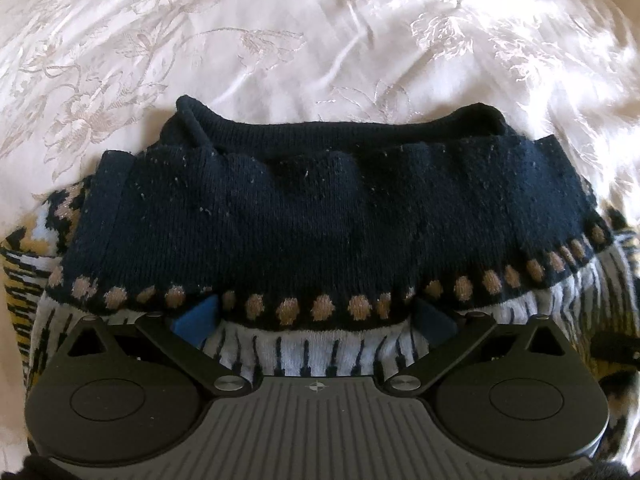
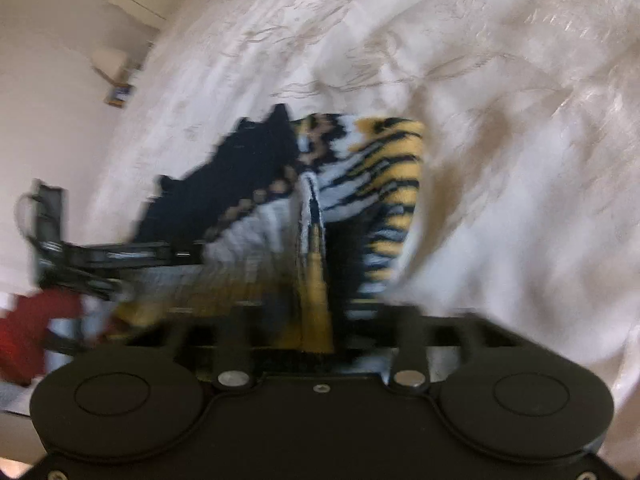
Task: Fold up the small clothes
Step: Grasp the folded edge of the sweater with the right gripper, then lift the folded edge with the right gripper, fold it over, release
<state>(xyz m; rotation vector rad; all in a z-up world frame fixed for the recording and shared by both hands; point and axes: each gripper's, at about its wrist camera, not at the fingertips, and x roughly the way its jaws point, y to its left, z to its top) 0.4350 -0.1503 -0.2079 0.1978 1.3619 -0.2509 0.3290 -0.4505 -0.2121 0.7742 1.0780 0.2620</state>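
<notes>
A small knit sweater [image 1: 320,216] lies on the white bedspread [image 1: 280,40]: navy top with a row of tan dots, white, black and yellow tiger stripes below. My left gripper [image 1: 316,316] is open, its blue pads [image 1: 200,314] spread wide under the dotted band, with knit lying between them. In the blurred right wrist view the sweater [image 2: 360,184] hangs folded in a ridge. My right gripper [image 2: 316,280] is shut on that ridge of striped knit. The left gripper [image 2: 100,256] shows at the left there.
The embroidered white bedspread [image 2: 500,160] spreads all around the sweater. A red sleeve [image 2: 36,328] shows at the lower left of the right wrist view. Pale furniture [image 2: 136,0] and a small dark object [image 2: 118,94] lie beyond the bed's edge.
</notes>
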